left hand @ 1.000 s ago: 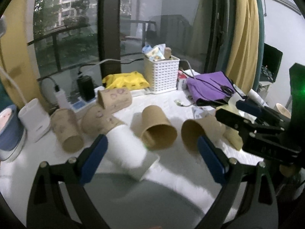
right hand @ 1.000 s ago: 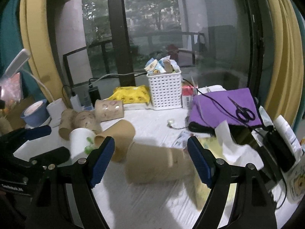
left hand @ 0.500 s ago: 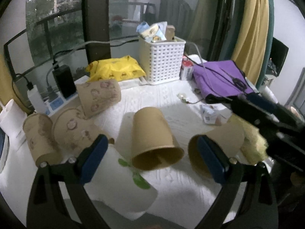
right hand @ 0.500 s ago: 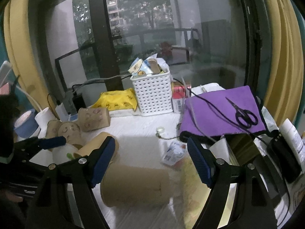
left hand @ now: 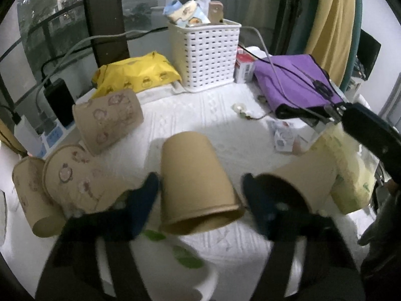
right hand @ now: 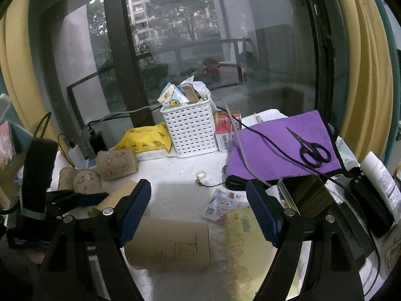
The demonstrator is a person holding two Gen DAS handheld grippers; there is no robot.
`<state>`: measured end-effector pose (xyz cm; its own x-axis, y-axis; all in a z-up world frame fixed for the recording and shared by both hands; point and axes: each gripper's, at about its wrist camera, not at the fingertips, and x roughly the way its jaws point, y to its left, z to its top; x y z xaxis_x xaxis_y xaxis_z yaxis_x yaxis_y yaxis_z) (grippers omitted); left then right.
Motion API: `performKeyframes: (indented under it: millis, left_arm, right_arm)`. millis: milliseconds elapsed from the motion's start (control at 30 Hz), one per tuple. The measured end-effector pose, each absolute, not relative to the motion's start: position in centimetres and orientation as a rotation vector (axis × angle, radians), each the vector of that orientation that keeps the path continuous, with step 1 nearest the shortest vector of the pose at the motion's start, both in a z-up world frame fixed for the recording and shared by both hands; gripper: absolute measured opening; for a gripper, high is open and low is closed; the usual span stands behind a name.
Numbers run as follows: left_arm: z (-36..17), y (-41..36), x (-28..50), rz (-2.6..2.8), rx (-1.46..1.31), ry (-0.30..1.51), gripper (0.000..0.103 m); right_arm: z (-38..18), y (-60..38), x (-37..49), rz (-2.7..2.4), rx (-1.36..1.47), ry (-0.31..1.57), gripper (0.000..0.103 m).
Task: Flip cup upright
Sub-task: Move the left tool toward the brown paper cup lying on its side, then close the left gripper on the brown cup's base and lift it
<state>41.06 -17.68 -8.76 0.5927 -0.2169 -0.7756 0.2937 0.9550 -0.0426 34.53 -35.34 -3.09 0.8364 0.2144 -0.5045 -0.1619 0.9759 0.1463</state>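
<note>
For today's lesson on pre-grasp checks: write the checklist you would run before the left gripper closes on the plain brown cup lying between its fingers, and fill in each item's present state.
1. Left gripper open wide enough for the cup: ok, one finger on each side.
2. Plain brown cup lying on its side, mouth toward the camera: ok.
3. Pads touching the cup wall: cannot tell, the image is blurred.
4. Neighbours clear: not ok, a printed cup and a second plain cup lie close by.
5. Right gripper out of the way: ok, open above the second plain cup.
</note>
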Motion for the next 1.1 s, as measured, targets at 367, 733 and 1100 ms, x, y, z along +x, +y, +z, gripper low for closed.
performKeyframes:
  millis: [367,733,1100]
  left_arm:
    - [-5.1,-17.0,38.5,-0.342,0.092,0.795,0.059]
    - [-0.4,-14.5,31.6,-0.39,0.074,0.709,0.06]
    - [-2.7,-8.5,23.1,-0.423,0.055,0.76,0.06]
  right_arm:
    - [-1.0,-35.3,32.7,0.189,0.099,0.501,0.081]
    - [1.1,-33.1,28.3,0.224,0.066,0.486,0.081]
    - [-0.3,-28.6,22.7,0.323,0.03,0.566,0.081]
